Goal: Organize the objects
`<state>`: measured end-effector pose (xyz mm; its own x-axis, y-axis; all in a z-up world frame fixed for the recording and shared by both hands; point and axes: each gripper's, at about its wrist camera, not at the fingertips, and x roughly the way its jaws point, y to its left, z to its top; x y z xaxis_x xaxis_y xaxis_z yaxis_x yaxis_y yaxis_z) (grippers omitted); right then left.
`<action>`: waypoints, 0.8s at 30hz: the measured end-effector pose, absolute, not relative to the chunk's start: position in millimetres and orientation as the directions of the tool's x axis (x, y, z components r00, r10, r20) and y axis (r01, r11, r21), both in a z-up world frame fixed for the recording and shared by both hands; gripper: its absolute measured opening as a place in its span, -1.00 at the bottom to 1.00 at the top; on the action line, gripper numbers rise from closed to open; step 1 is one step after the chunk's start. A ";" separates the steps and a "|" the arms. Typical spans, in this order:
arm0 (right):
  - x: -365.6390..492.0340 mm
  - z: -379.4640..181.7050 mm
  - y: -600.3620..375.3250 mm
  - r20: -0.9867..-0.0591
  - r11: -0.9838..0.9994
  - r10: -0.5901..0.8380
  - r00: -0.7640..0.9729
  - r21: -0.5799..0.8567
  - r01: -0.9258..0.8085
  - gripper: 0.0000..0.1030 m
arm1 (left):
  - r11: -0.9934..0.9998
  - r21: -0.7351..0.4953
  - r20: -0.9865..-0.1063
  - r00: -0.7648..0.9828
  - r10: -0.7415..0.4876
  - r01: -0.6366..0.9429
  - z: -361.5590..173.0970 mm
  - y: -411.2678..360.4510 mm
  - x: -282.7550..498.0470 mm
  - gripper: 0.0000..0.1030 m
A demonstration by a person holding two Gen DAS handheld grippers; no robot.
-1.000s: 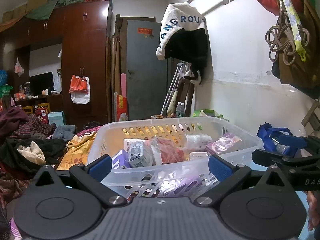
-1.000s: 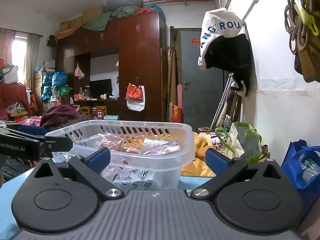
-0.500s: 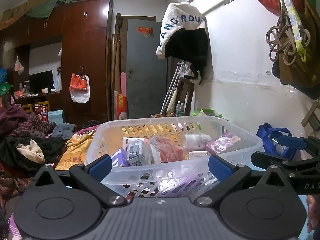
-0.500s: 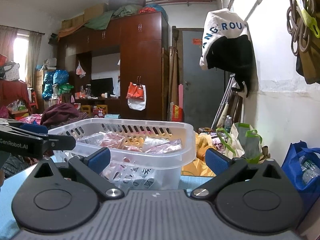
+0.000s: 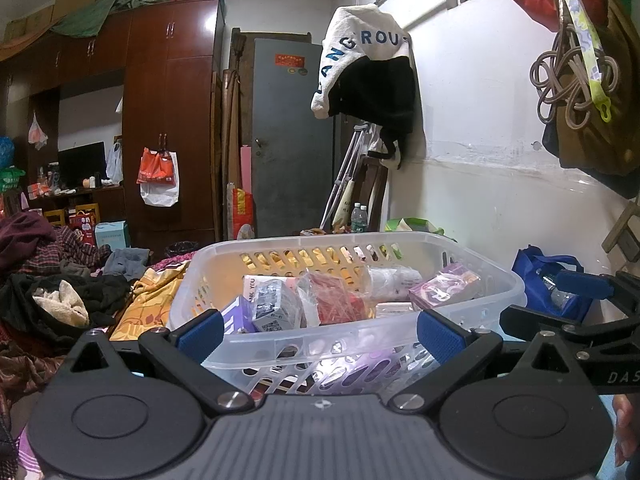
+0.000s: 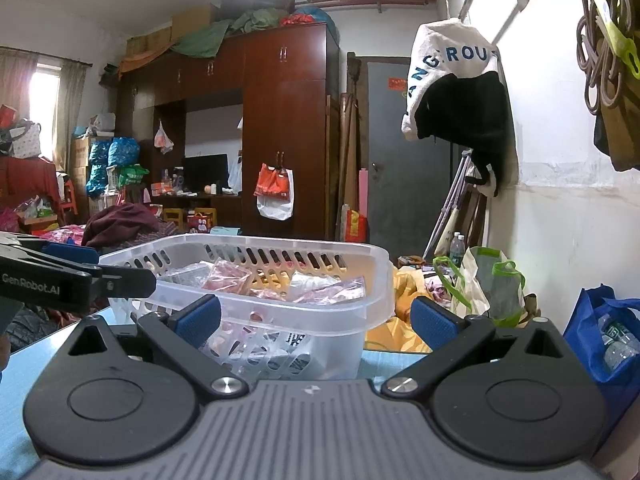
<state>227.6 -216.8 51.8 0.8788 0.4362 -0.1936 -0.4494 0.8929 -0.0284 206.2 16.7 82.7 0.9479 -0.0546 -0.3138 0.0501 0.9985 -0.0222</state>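
Basket loaded, both grippers empty

Basket (image 5: 348,336) sits on the blue tabletop (image 6: 392,360), straight ahead of both grippers, holding a small carton (image 5: 276,306), a red packet (image 5: 334,300) and a purple packet (image 5: 444,286). Left gripper (image 5: 318,330): fingers wide apart, holding nothing. Right gripper (image 6: 316,316): same. Risk (judgement): crinkly wrappers overlap, so a careless pinch may drag a neighbour out or tip the light basket.
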 end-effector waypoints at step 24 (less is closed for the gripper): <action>227.4 50.1 -216.2 -0.196 0.891 0.439 0.877 -0.030 -0.453 1.00 | 0.998 -0.012 -0.300 0.952 -0.067 0.067 82.4 10.6 201.5 1.00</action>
